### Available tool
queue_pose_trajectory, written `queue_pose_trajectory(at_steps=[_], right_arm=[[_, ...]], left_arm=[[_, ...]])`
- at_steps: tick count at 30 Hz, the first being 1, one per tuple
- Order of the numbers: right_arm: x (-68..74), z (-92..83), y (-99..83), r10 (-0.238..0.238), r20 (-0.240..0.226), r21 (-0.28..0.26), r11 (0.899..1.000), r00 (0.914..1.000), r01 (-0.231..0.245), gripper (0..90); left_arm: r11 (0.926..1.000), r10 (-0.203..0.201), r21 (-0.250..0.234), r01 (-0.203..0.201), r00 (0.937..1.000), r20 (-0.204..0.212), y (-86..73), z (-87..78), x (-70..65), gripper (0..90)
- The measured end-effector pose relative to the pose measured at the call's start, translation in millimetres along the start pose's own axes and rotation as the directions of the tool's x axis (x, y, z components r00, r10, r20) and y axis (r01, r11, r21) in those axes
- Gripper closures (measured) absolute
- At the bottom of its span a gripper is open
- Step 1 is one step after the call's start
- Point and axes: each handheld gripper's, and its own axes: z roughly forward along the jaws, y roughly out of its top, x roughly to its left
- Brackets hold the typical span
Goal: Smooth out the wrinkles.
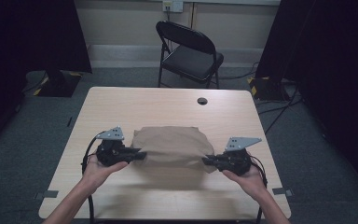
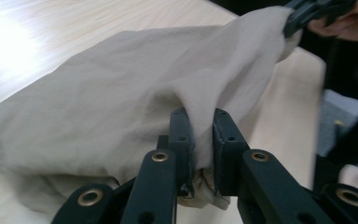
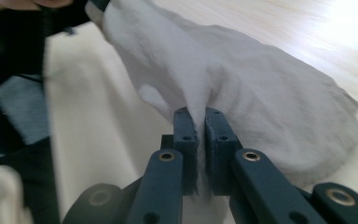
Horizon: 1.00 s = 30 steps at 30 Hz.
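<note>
A tan cloth (image 1: 172, 145) lies bunched near the front middle of the table (image 1: 121, 102), well in front of the round hole (image 1: 202, 101) at the far edge. It is soft, creased and folded over itself, and its two front corners are lifted off the wood. The left gripper (image 1: 139, 154) is clamped on the cloth's left corner, with fabric pinched between its jaws. The right gripper (image 1: 208, 161) is clamped on the right corner likewise. A black folding chair (image 1: 189, 52) stands beyond the table.
</note>
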Motion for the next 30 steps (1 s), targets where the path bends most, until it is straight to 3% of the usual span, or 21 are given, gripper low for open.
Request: queue_pose_trajectory(at_steps=[2, 6, 8, 9, 12, 15, 16, 17, 19, 22, 23, 25, 26, 27, 29, 30], right_arm=[[7.4, -9.0, -1.5, -0.008, -0.033, -0.030, 1.000, 0.9994, 0.007, 84.5], [20.1, -27.8, 7.2, -0.033, -0.028, -0.081, 0.996, 0.9991, 0.031, 84.6], [21.2, -35.9, 15.2, -0.036, -0.035, -0.111, 0.993, 0.9987, 0.032, 84.3], [19.4, -37.4, 18.8, -0.035, -0.027, -0.119, 0.992, 0.9990, 0.032, 83.9], [3.3, -27.3, 22.8, 0.001, 0.009, -0.091, 0.996, 1.0000, 0.000, 79.2], [-13.9, -2.4, 15.5, 0.012, 0.031, -0.017, 1.000, 0.9995, -0.012, 82.4], [-17.5, 6.1, 11.1, 0.017, 0.030, 0.007, 1.000, 0.9994, -0.017, 82.5], [-19.6, 15.4, 4.4, 0.025, 0.037, 0.024, 0.999, 0.9990, -0.026, 81.7], [-20.5, 21.7, -1.5, 0.032, 0.039, 0.023, 0.999, 0.9987, -0.033, 82.3], [-22.7, 25.6, -3.4, 0.039, 0.067, 0.020, 0.999, 0.9970, -0.040, 81.0], [-25.7, 27.5, -3.7, 0.055, 0.081, 0.009, 0.998, 0.9952, -0.056, 74.7], [-26.7, 29.4, -5.0, 0.066, 0.100, 0.010, 0.998, 0.9928, -0.067, 72.6], [-26.7, 29.4, -5.0, 0.066, 0.100, 0.010, 0.998, 0.9928, -0.067, 72.6], [-22.4, 30.3, -9.1, 0.070, 0.117, 0.007, 0.997, 0.9907, -0.072, 64.5], [-17.4, 28.4, -12.3, 0.074, 0.150, 0.016, 0.997, 0.9860, -0.077, 57.7], [-17.4, 28.4, -12.3, 0.074, 0.150, 0.016, 0.997, 0.9860, -0.077, 57.7]], left_arm=[[0.9993, 0.024, -0.029, -0.023, 0.9995, 0.021, 2.0, -7.7, -9.5, 80.7], [0.9958, 0.047, -0.081, -0.041, 0.9964, 0.071, 16.5, -20.7, -28.4, 81.3], [0.9955, 0.057, -0.079, -0.052, 0.9969, 0.054, 25.6, -23.2, -29.8, 81.4], [0.9964, 0.053, -0.069, -0.050, 0.9978, 0.041, 28.6, -21.7, -26.1, 81.3], [0.9995, -0.030, -0.013, 0.030, 0.9994, 0.016, 26.3, -5.6, 0.4, 81.4], [0.9936, -0.112, 0.020, 0.111, 0.9936, 0.018, 12.3, 14.2, 23.9, 81.4], [0.9897, -0.143, 0.006, 0.143, 0.9892, 0.030, 6.8, 18.6, 28.8, 81.4], [0.9890, -0.148, 0.005, 0.148, 0.9886, 0.030, 5.1, 20.0, 29.7, 81.4], [0.9912, -0.127, 0.038, 0.127, 0.9918, 0.011, 5.0, 22.3, 30.8, 81.4], [0.9894, -0.135, 0.054, 0.135, 0.9908, -0.006, 5.2, 23.1, 36.5, 81.4], [0.9873, -0.135, 0.081, 0.137, 0.9904, -0.030, 3.9, 25.8, 41.1, 81.4], [0.9839, -0.145, 0.099, 0.149, 0.9885, -0.042, 1.2, 30.0, 45.8, 81.4], [0.9839, -0.145, 0.099, 0.149, 0.9885, -0.042, 1.2, 30.0, 45.8, 81.4], [0.9820, -0.164, 0.087, 0.167, 0.9855, -0.041, -3.5, 33.3, 51.9, 81.4], [0.9811, -0.175, 0.078, 0.177, 0.9839, -0.036, -5.4, 33.9, 53.6, 81.4], [0.9800, -0.183, 0.073, 0.185, 0.9826, -0.030, -6.8, 33.7, 55.1, 81.4]])
